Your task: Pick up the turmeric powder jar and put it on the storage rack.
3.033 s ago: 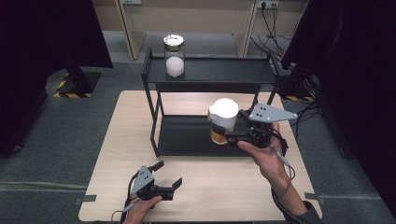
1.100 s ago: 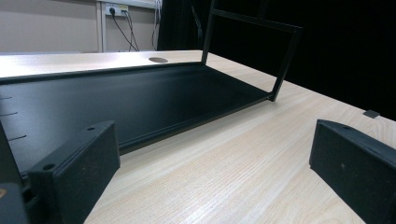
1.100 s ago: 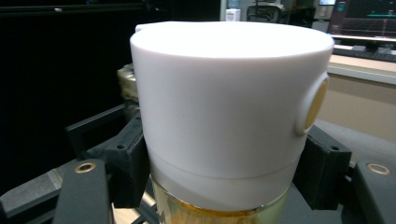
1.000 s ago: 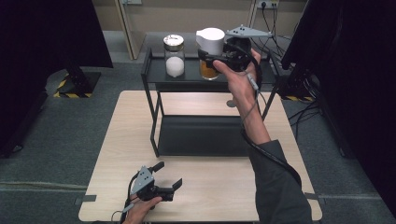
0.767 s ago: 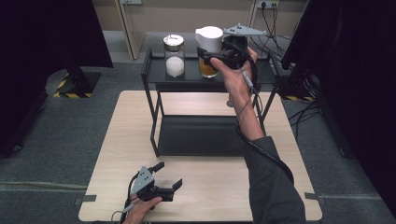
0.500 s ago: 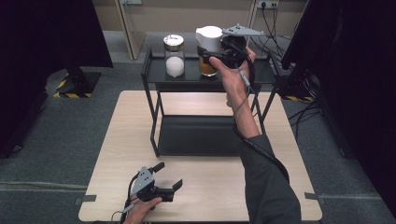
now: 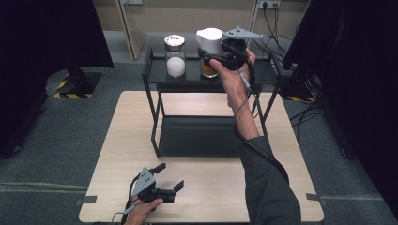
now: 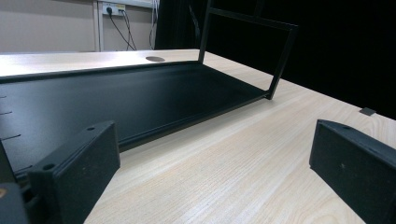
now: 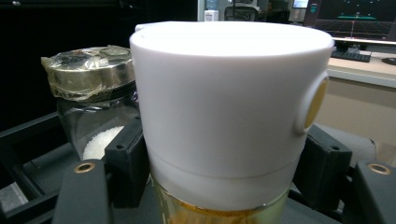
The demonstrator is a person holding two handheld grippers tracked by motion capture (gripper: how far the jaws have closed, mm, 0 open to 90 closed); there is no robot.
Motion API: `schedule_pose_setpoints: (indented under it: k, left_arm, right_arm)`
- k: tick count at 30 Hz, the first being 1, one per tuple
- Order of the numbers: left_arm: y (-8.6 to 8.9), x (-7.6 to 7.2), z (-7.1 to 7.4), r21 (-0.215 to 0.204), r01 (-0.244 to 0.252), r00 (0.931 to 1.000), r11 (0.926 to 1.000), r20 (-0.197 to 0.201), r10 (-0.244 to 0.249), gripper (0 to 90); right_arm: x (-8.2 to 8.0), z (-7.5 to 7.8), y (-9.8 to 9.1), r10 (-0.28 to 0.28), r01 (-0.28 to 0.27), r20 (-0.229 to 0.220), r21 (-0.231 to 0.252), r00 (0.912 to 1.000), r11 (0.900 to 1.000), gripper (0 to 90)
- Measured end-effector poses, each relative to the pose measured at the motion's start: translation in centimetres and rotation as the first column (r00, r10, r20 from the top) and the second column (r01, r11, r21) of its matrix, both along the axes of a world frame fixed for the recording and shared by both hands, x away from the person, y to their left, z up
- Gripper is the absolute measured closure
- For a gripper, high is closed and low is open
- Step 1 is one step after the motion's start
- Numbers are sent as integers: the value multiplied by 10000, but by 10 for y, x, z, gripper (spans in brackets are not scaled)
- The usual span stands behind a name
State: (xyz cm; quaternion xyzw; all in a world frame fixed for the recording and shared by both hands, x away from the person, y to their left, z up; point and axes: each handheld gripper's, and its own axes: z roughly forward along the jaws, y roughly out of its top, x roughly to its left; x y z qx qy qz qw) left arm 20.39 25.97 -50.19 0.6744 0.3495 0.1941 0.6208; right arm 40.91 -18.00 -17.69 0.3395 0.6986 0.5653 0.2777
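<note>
White-capped jar (image 7: 209,54) sits clamped in the right claw (image 7: 220,55) over the top shelf (image 7: 253,74), glass jar (image 7: 175,56) just beside it, so I'd lower it flat before letting go; left claw (image 7: 162,187) rests open, empty.

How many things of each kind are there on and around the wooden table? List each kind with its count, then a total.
Jars: 2 (clear glass jar with gold lid, amber jar with white cap)
Black metal shelf racks: 1
Hand-held tools: 2 (left tool, right tool)
Total: 5
</note>
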Motion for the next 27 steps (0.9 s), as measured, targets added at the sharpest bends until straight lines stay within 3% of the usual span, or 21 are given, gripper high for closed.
schedule_pose_setpoints:
  k: [4,8,10,18,27]
  left_arm:
    - [0,0,0,0,7,10000,10000,-16,-7,11]
    - [0,0,0,29,20,10000,10000,-26,-20,11]
    - [0,0,0,24,18,10000,10000,-25,-18,11]
    - [0,0,0,11,17,10000,10000,-32,-17,11]
    - [0,0,-1,-7,-15,10000,10000,-44,15,11]
  right_arm:
    - [0,2,-1,-2,2,-140,18,9999,10000,146]
    - [-7,3,0,-314,314,-45,-98,9995,9995,60]
    - [-8,4,-2,-284,285,-226,67,9993,9996,24]
    - [-14,3,-10,-210,207,-146,-149,9997,9997,4]
    - [-18,-7,-28,192,-183,-217,371,9996,9991,4]
